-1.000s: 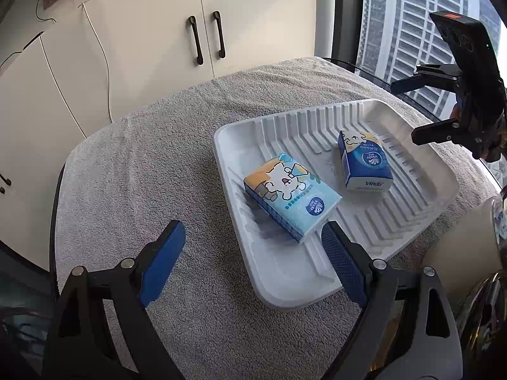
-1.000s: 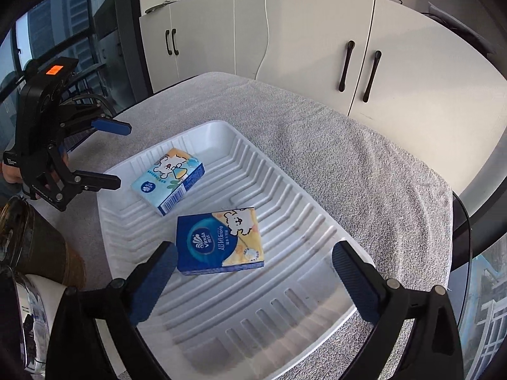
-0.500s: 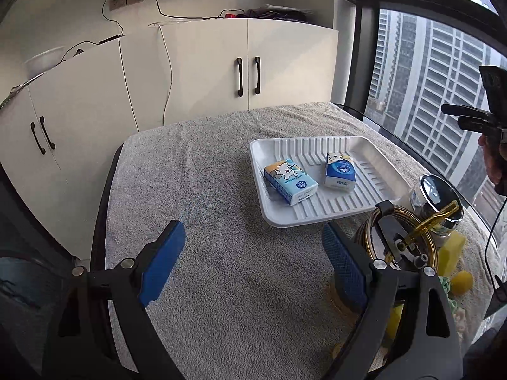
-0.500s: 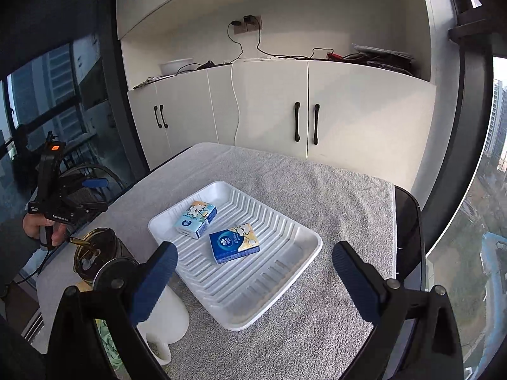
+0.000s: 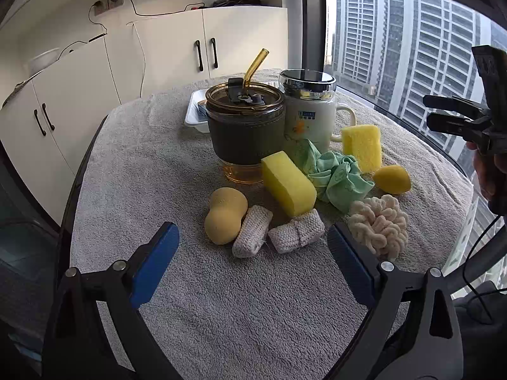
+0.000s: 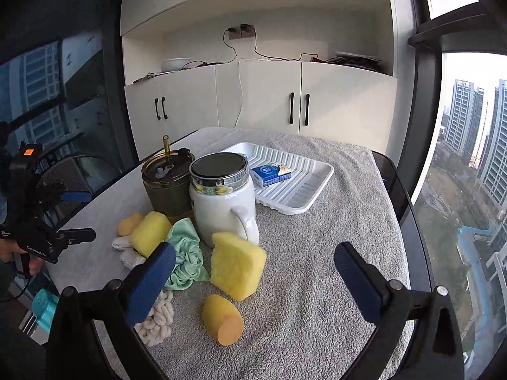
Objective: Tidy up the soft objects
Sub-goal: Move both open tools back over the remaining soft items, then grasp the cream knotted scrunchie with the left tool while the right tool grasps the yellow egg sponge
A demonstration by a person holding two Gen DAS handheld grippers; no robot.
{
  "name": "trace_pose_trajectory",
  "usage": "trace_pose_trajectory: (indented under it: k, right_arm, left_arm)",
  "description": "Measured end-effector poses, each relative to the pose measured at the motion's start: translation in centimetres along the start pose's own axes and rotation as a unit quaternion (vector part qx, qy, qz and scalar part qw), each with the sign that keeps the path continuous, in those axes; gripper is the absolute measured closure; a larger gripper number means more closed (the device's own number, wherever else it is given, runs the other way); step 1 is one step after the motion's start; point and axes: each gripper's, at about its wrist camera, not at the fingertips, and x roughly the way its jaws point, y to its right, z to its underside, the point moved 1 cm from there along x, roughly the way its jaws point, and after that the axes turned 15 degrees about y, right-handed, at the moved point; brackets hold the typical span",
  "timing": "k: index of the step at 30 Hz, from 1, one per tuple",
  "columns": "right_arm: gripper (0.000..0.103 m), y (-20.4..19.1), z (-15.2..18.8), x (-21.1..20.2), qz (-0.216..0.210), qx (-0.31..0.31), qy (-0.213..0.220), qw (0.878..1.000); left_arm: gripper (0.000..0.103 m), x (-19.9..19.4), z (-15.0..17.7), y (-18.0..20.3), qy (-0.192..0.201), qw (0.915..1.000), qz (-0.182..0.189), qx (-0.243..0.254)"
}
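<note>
Both the left claw point(image 5: 252, 258) and the right claw point(image 6: 253, 280) hung empty with jaws spread wide, so the knitted roll point(image 5: 296, 230) just ahead of the left one probably wanted a low, centred, gentle squeeze.

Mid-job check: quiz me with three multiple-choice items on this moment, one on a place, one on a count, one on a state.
1. Where does the green cloth lie?
A. in the white tray
B. on the towel in front of the white mug
C. inside the tumbler

2. How many yellow block sponges are out?
A. one
B. two
C. four

3. How does the left gripper stand?
A. open, holding nothing
B. shut on a sponge
C. shut on the cloth

Answers: 1 B, the cloth sits bunched against the white mug, outside the white tray. 2 B, one near sponge and one far sponge. 3 A, both blue pads are spread wide with only towel between them.
</note>
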Motion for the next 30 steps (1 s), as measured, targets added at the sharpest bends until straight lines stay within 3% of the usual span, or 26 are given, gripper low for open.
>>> trace_pose_trajectory:
  k: [7,10,12,15,21,28,30]
  right_arm:
    - [0.000,-1.8,4.9,-0.2,0.045,0.045,-0.040,0.997]
    - [0.001,-1.3,6.1,0.3,0.071,0.059,-0.060,0.994]
    - [0.004,-1.0,6.6,0.3,0.074,0.072,-0.065,0.993]
    - [0.005,-1.1,7.0,1.0,0.068,0.069,-0.075,0.992]
    - [0.009,-1.5,7.1,3.1,0.045,0.055,-0.084,0.994]
    - [0.016,-1.2,8.0,5.3,0.035,0.060,-0.102,0.992]
    - [0.030,-1.0,8.2,5.7,0.036,0.059,-0.108,0.992]
  left_arm:
    - [0.007,0.4,1.7,3.0,-0.007,0.9983,0.020,-0.054]
    - [0.007,0.7,1.9,3.7,-0.004,0.9975,0.011,-0.069]
    - [0.007,0.8,2.3,3.9,-0.004,0.9959,0.003,-0.090]
    - [0.007,1.0,3.0,4.3,-0.010,0.9917,0.030,-0.124]
    - [0.007,0.7,3.3,7.2,-0.001,0.9947,0.063,-0.081]
    - [0.007,2.3,3.9,8.4,-0.022,0.9948,0.053,-0.084]
    - [0.007,2.6,4.1,8.6,-0.025,0.9934,0.055,-0.097]
